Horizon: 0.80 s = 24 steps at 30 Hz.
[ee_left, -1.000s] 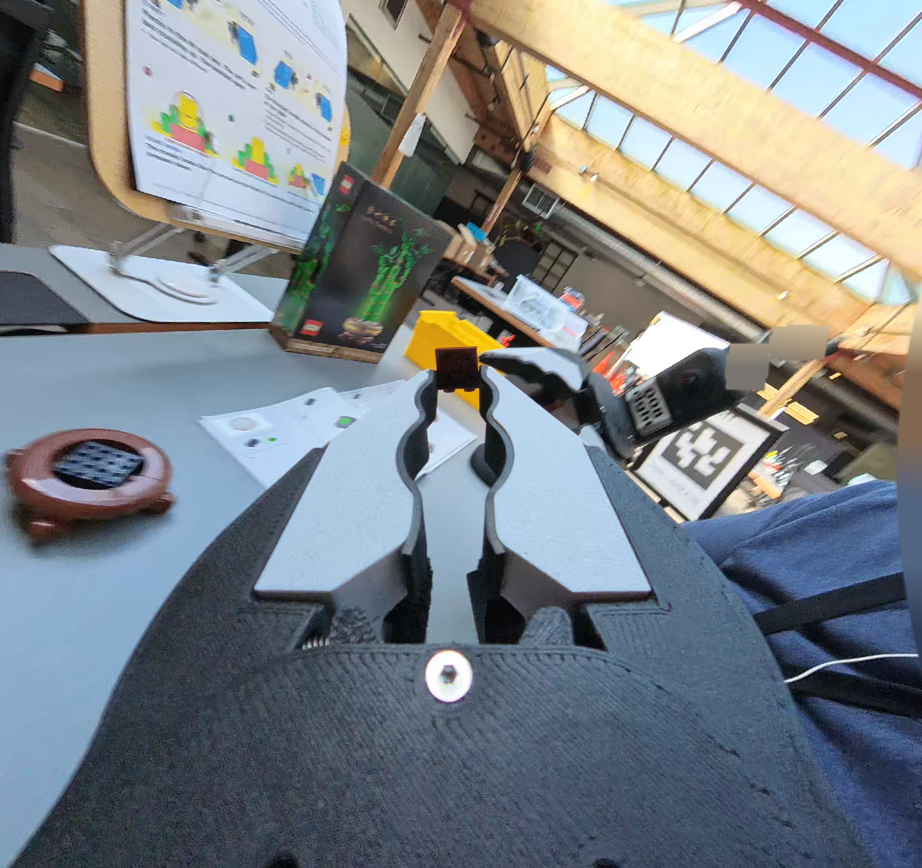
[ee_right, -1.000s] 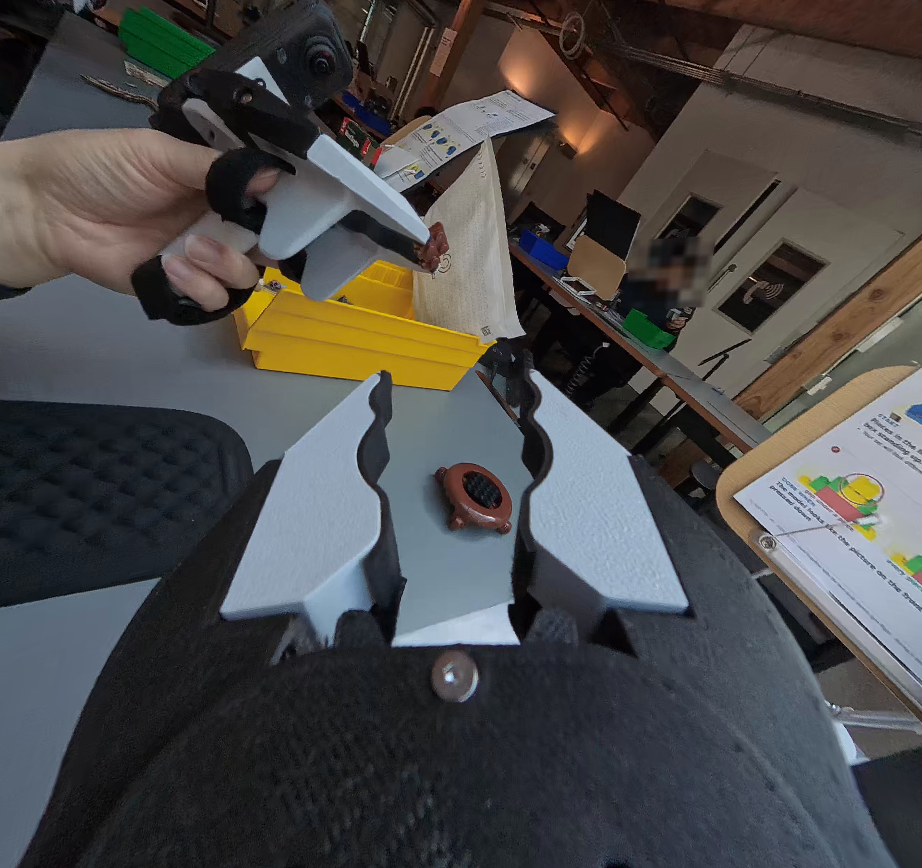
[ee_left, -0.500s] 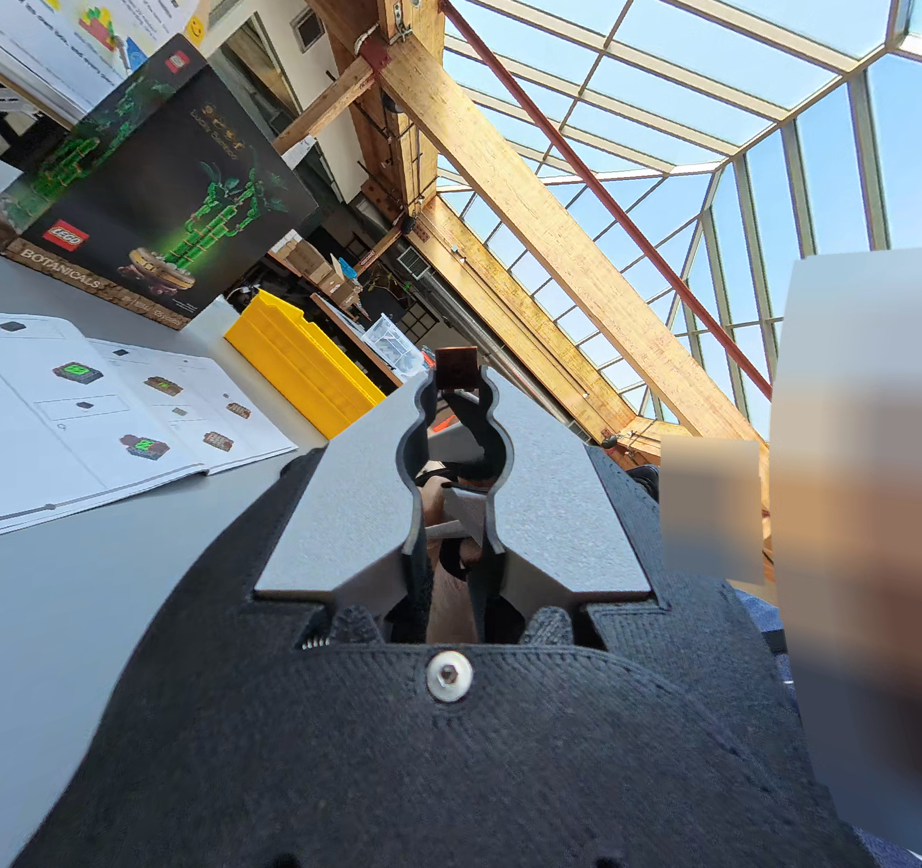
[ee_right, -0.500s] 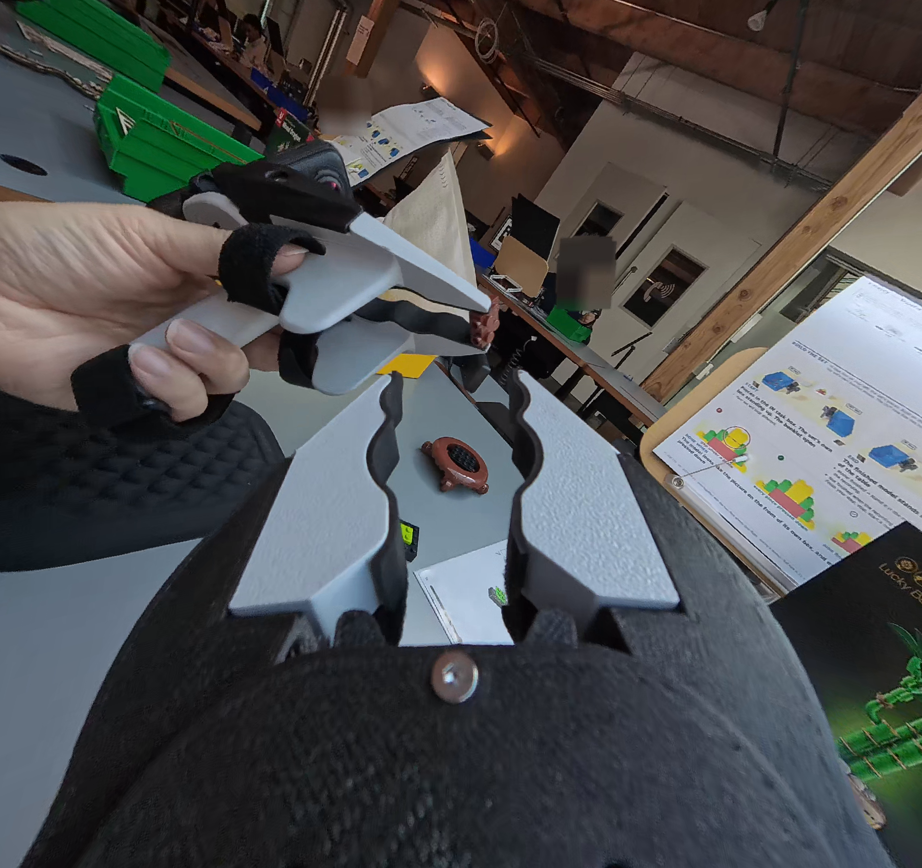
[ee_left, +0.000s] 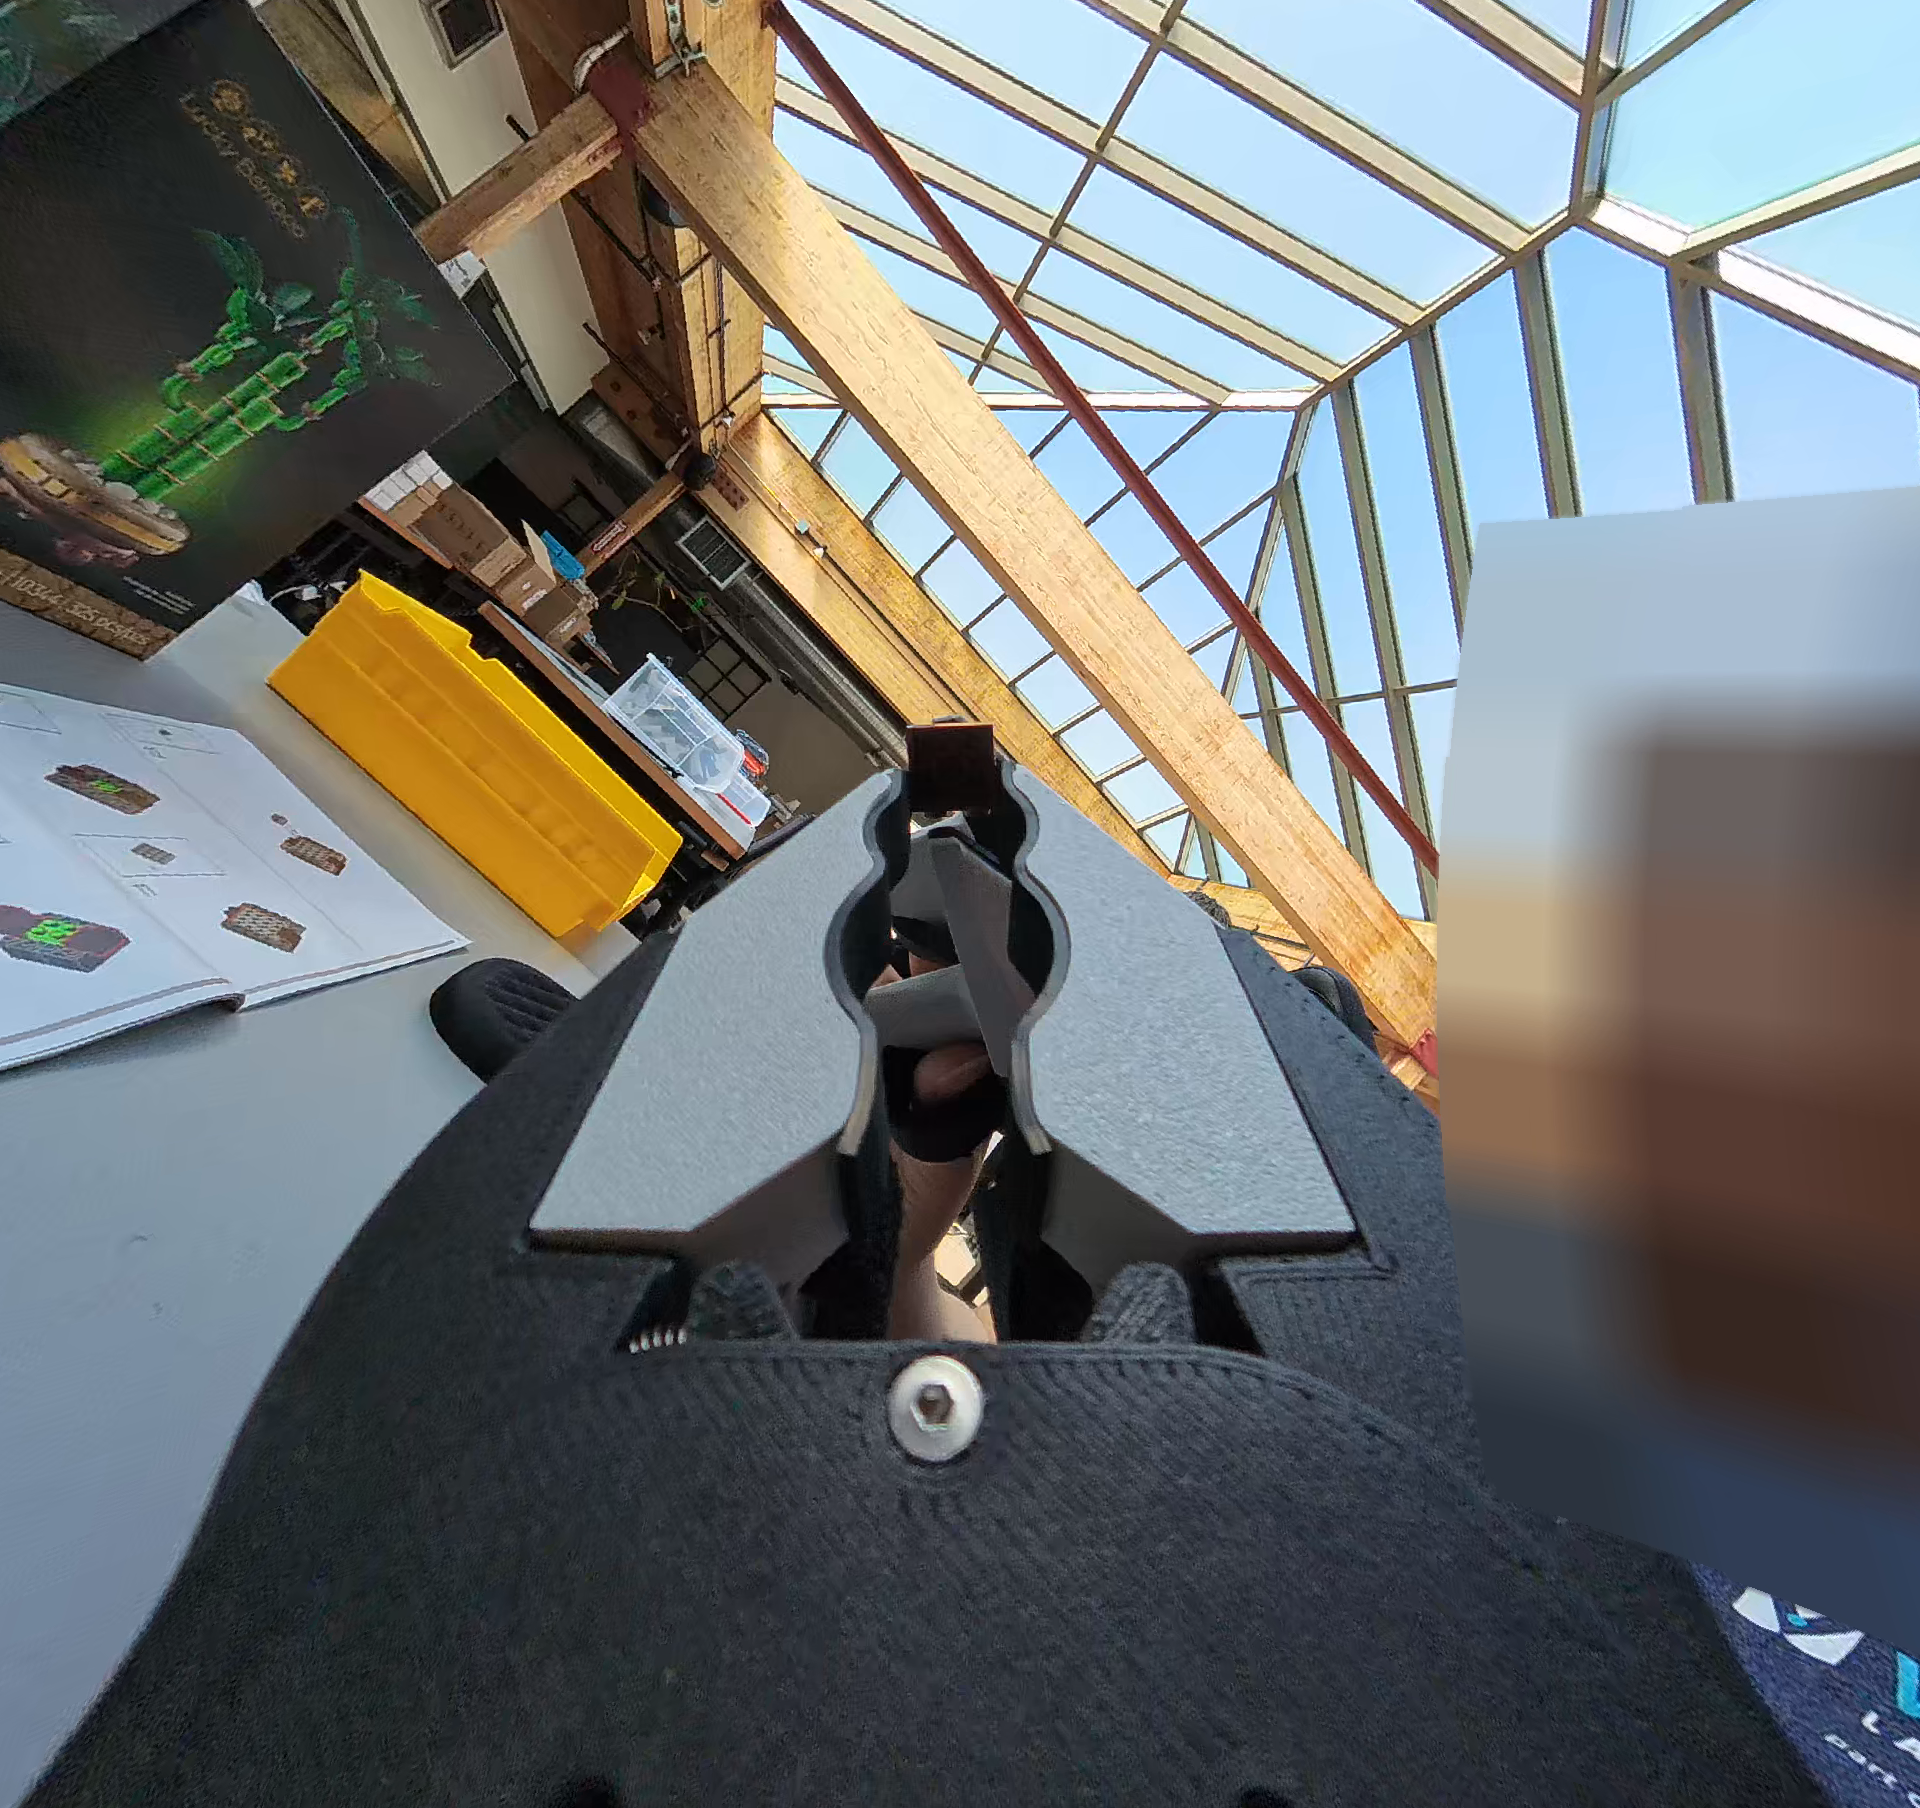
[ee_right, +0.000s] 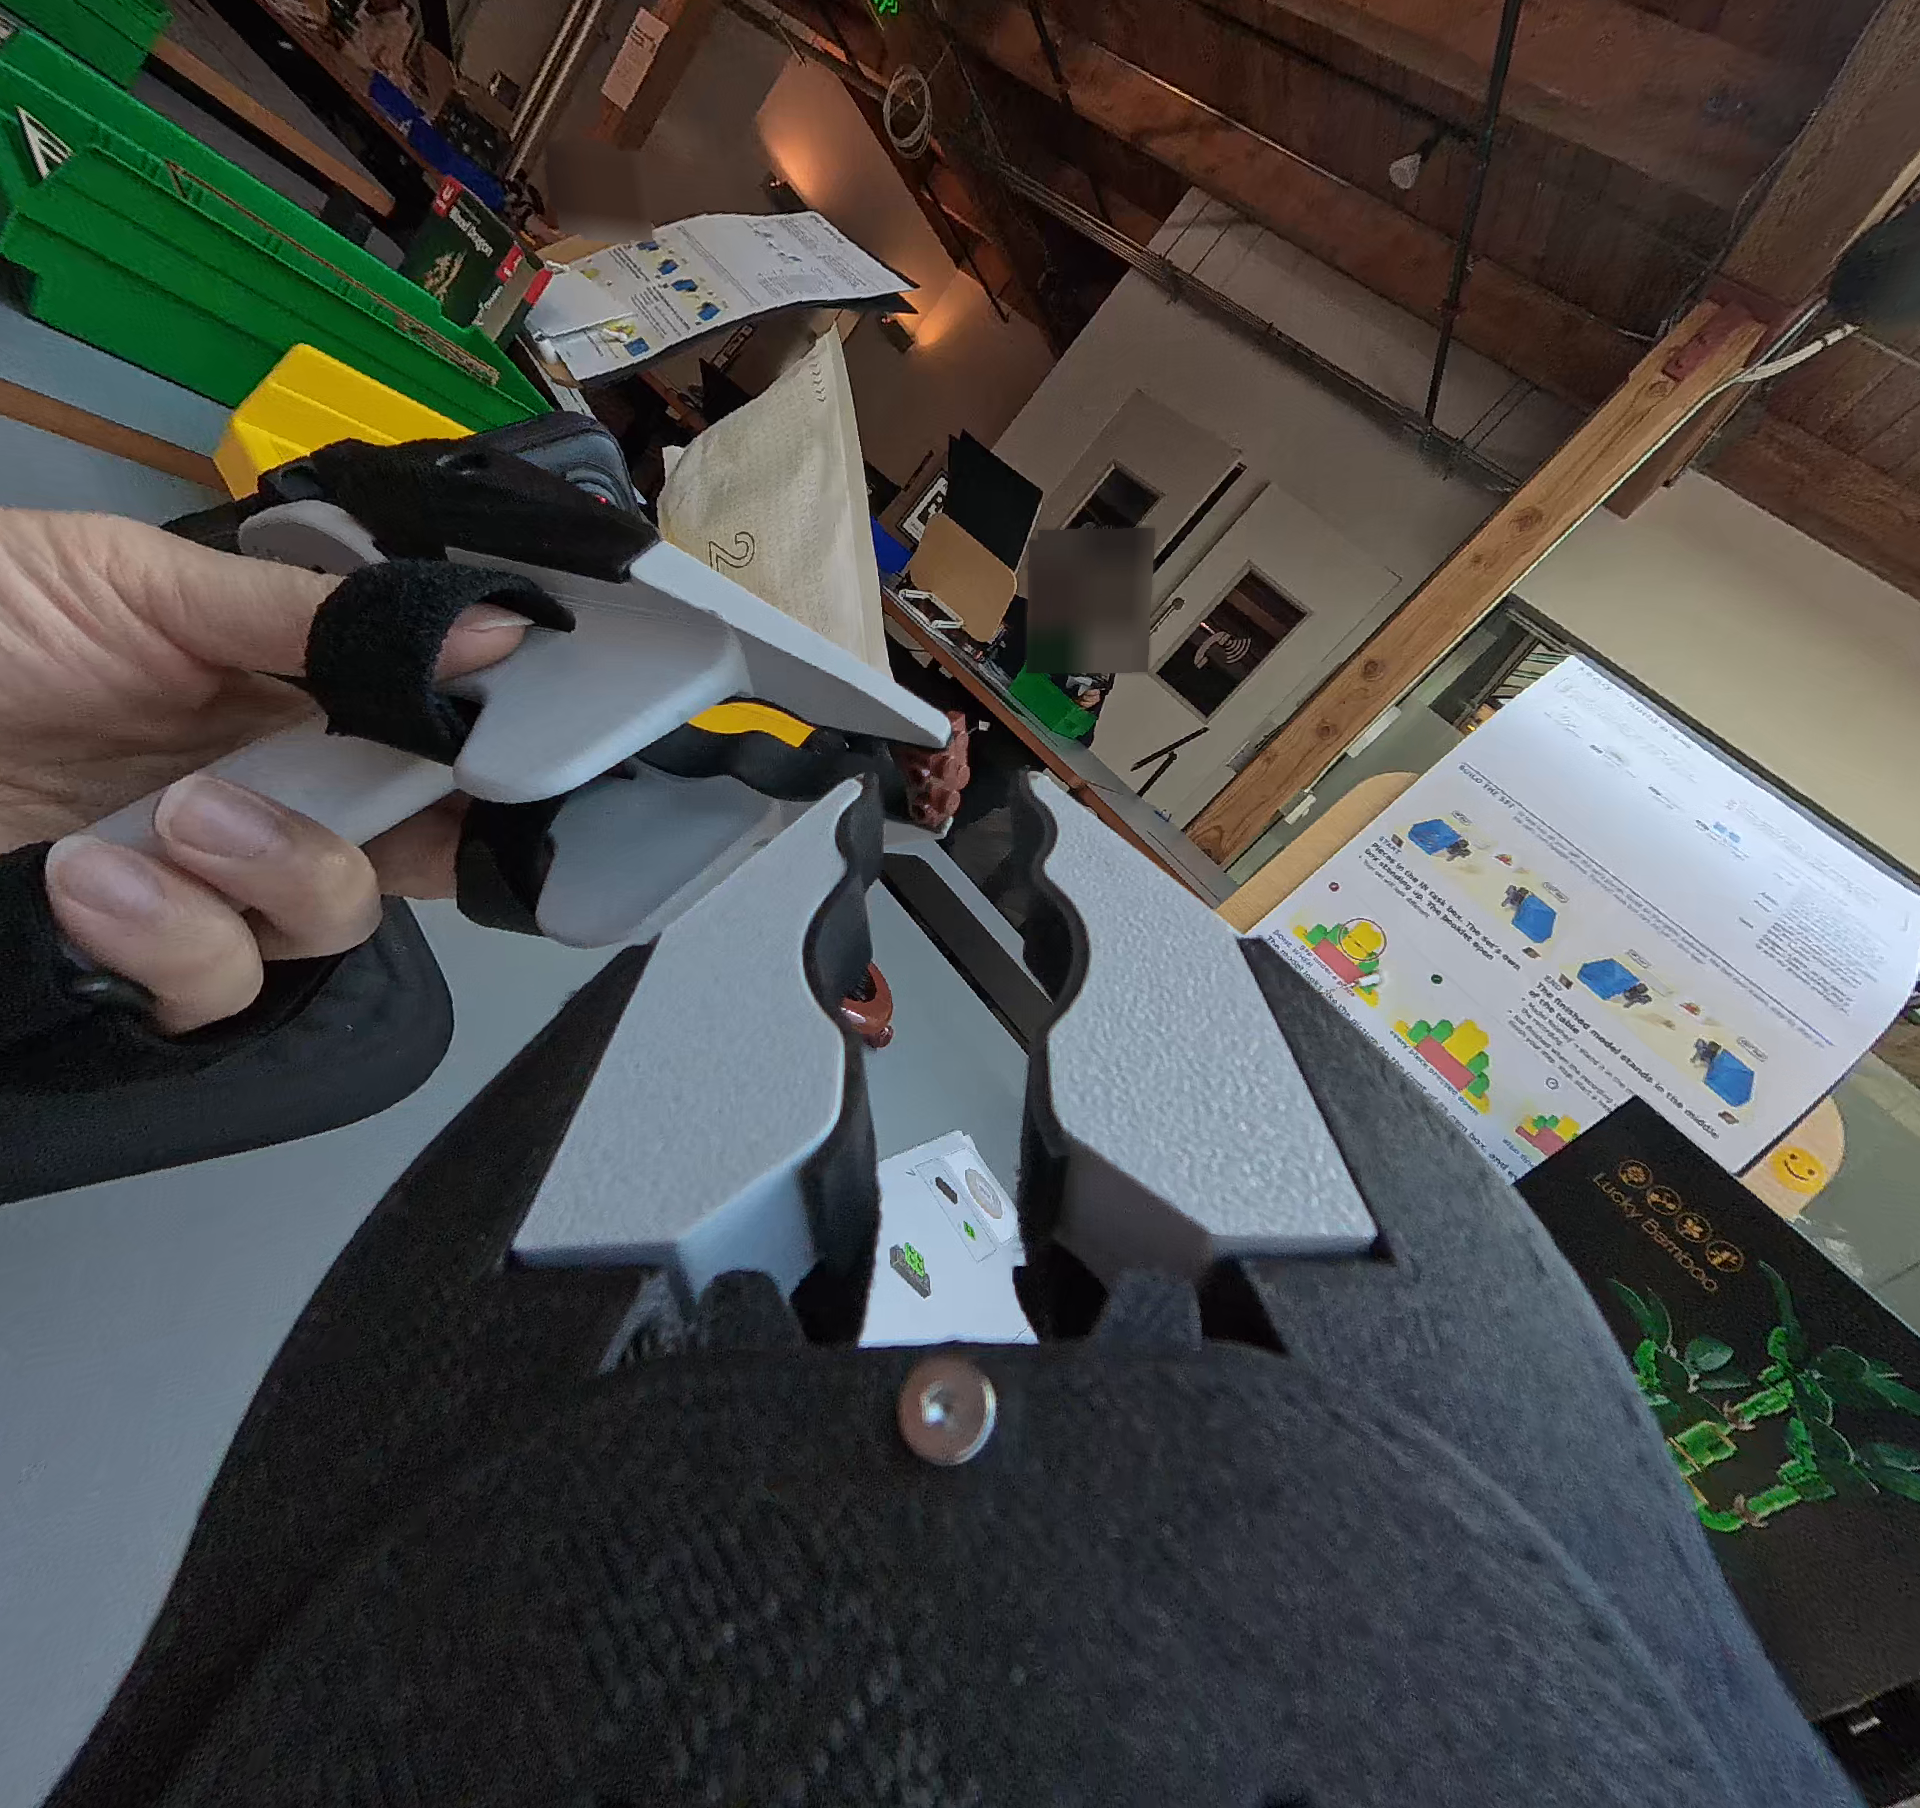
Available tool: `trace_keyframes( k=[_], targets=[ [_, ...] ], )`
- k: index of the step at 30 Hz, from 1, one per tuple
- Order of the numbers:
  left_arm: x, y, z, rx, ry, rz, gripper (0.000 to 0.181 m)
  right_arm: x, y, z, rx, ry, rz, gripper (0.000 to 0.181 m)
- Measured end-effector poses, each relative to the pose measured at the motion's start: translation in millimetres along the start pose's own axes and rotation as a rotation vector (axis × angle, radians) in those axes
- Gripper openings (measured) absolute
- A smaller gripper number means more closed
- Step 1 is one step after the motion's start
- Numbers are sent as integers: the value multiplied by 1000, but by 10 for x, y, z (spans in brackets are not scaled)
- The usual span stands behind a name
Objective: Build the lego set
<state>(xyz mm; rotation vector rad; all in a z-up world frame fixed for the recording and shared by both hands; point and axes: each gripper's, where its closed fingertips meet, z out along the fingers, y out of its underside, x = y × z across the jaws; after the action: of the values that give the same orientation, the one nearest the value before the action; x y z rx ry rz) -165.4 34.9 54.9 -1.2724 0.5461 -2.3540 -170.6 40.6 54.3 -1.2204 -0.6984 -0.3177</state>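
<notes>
My left gripper is shut on a small dark brown brick at its fingertips, raised and pointing up towards the skylight. In the right wrist view a hand holds this left gripper at the left, and the brown brick sits right between the tips of my right gripper. My right gripper is open and its jaws stand apart on either side of the brick, not closed on it. The round brown base piece lies on the grey table behind, partly hidden by my right gripper's left finger.
An open instruction booklet lies on the table, with a yellow bin and the dark set box behind it. A printed board, green bins and a paper bag stand around. Only a small space, under 4 cm, lies between the two pairs of fingers.
My left gripper tilted up and brought the brown brick towards the right gripper. The right gripper turned and rose, so the brick now sits between its open tips.
</notes>
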Motion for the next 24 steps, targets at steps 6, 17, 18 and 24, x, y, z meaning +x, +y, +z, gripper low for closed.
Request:
trace_keyframes(
  k=[6,17,18,24],
  targets=[
    [-114,78,-46,-16,-15,-16,14,-97,80,14,-3,-13,-32,9],
    [-82,229,-155,-139,-12,53,16,-268,47,-135,72,-120,-60,9],
    [-64,249,-161,-167,-10,71,17,-294,28,-161,92,-148,-42,9],
    [71,372,-193,-300,64,50,24,-360,-67,-287,151,-287,17,9]
  ],
)
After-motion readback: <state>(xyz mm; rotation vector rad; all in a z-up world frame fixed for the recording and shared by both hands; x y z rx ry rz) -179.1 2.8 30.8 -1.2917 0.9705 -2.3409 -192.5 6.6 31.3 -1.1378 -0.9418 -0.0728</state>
